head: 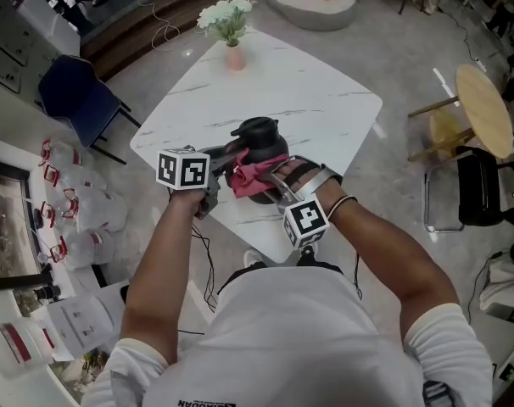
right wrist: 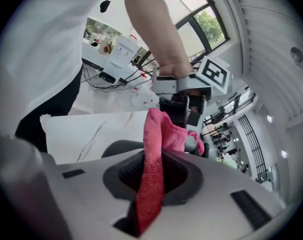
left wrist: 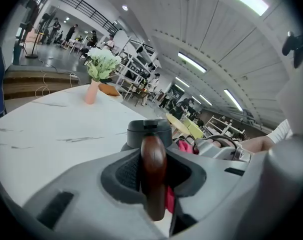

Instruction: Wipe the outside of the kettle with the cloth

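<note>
White marble-pattern table (head: 325, 100), open hall with shelving behind it. The kettle (head: 259, 134) stands near the table's front edge. It is black with its lid (left wrist: 149, 132) on, so I cannot see what is inside. Beyond the kettle, toward the far corner, a pink vase (head: 234, 56) holds white flowers (head: 226, 15).

My left gripper (head: 223, 164) sits at the kettle's left, clamped on the brown handle (left wrist: 153, 174). My right gripper (head: 276, 189) is at the kettle's near right, pinching the red cloth (head: 255, 175), which lies bunched against the kettle's near side.

View notes:
- Left gripper view only: the handle sits upright between the pads, with the lid directly behind it and the vase far beyond the kettle.
- Right gripper view only: a fold of cloth runs through the jaws. Past it are the other gripper's marker cube (right wrist: 213, 74) and a forearm (right wrist: 154, 29).
- Head view only: both grippers flank the kettle at once.
</note>
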`<state>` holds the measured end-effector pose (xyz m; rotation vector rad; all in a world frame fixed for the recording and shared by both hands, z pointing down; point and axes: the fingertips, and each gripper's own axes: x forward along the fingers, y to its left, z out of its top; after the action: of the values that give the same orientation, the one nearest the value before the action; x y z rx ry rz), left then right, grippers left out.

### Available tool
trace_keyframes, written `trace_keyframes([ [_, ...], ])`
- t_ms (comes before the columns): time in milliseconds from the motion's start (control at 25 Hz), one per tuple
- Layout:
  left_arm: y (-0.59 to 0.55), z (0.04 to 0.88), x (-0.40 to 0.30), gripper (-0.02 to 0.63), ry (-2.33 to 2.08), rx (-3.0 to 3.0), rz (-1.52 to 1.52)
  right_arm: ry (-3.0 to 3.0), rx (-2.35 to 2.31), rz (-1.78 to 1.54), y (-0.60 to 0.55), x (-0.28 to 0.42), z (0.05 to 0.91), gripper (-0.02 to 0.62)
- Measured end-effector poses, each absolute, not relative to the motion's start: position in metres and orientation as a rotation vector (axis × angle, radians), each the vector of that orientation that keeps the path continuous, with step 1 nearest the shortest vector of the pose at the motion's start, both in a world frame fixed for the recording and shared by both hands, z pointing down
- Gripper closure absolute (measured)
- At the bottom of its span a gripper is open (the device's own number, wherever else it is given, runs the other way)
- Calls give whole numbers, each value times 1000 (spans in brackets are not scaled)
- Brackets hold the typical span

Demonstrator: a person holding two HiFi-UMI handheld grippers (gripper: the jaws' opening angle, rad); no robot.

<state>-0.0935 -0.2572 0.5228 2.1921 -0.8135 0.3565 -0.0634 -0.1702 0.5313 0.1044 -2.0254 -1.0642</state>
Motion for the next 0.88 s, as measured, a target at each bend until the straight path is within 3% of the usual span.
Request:
trace_keyframes([
  [880,-253,526,-103,503,-878,2204,332,-2047,-158,-935,-93,-57,615,532],
])
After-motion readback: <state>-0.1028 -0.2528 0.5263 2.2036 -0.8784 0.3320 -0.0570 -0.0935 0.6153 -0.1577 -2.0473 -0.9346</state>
